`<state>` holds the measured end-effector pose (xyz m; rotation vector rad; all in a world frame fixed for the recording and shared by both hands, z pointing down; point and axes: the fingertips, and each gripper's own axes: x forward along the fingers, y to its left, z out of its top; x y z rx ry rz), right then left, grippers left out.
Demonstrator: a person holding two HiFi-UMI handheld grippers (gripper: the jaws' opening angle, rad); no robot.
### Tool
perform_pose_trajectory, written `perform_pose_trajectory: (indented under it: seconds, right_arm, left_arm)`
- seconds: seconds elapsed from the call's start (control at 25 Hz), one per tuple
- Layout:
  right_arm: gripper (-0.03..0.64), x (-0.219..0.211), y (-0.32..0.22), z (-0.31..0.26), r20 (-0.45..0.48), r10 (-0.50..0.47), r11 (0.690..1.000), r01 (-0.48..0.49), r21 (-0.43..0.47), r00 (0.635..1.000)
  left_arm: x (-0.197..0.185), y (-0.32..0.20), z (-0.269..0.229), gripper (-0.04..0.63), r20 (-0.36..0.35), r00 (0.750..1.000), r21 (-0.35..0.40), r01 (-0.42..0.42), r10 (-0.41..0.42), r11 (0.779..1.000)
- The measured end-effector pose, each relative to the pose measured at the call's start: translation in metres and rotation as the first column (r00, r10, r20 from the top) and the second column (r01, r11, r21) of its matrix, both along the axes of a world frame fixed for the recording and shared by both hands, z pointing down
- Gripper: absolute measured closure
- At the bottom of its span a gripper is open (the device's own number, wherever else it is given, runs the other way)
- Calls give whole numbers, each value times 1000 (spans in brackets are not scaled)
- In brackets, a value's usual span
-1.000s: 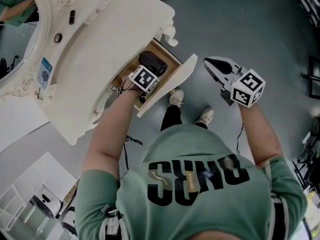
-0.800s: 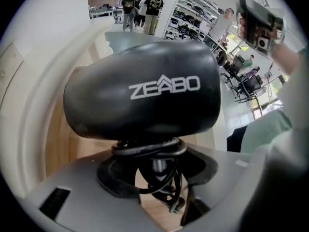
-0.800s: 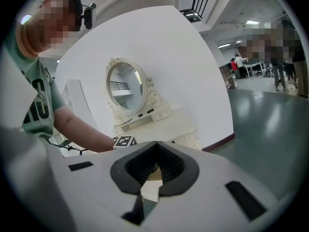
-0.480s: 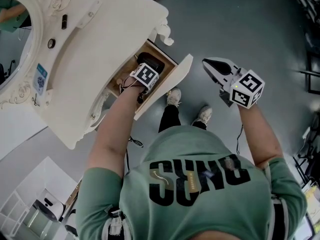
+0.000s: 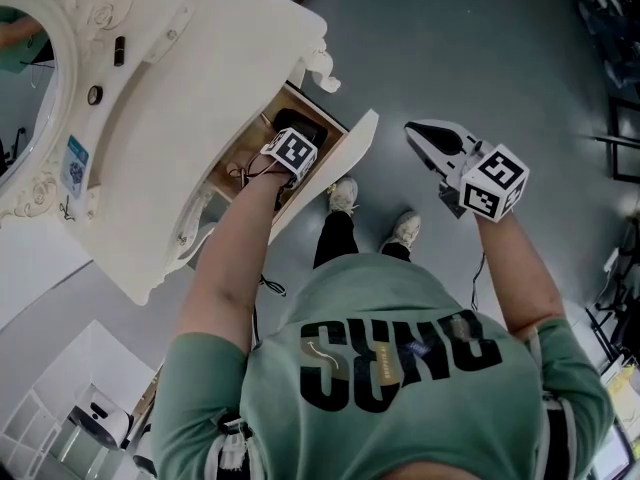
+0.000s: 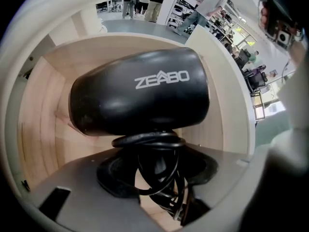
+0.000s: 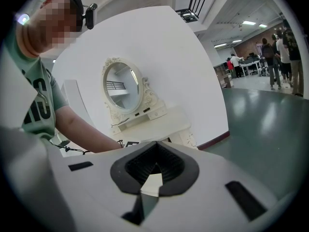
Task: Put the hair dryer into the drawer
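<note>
Seen from above, a white dressing table (image 5: 200, 78) with an oval mirror (image 5: 25, 78) fills the left of the head view, its wood-lined drawer (image 5: 345, 158) pulled open toward the person. Inside the drawer lies the black hair dryer (image 5: 303, 126), and the left gripper (image 5: 290, 148), its marker cube uppermost, reaches into the drawer with it at the end of a bare forearm. The left gripper view shows the dryer's barrel, lettered ZEABO, lying crosswise between the drawer's wooden walls, while the jaws are closed on its handle, around which the black cord (image 6: 154, 144) is looped, with strands hanging down between the pads. Whether the barrel rests on the drawer's floor cannot be told. Below the drawer front, the person's two pale shoes (image 5: 347, 196) stand on the grey floor (image 5: 480, 58). To the right, well apart from the table, the right gripper (image 5: 415, 133) is held out over the floor, its jaws brought together to a point with nothing between them; its own view looks back at the dressing table, the mirror and the person's outstretched arm. The person wears a green shirt (image 5: 400, 408) with dark lettering.
</note>
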<state>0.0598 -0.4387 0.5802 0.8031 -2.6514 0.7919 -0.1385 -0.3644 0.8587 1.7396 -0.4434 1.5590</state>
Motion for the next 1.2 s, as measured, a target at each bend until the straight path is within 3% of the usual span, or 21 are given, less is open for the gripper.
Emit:
perform_pose_trajectory:
  seconds: [0.2,0.76,1.2]
  right_arm:
    - [623,4,1,0,1,9,1000,-9,-1,1000]
    - [623,11,14,-6,3,23,1000,-23,10,1000]
    - [623,30,26,-21,-2,55,998,-55,22,998]
  left_arm:
    - [2,-1,5,345,10,1000,8,7,-7,1000]
    - [3,0,14,331,69,998,120,-6,-2,993]
    - [6,-4,-1,324,-38,995,170,93,-88,981]
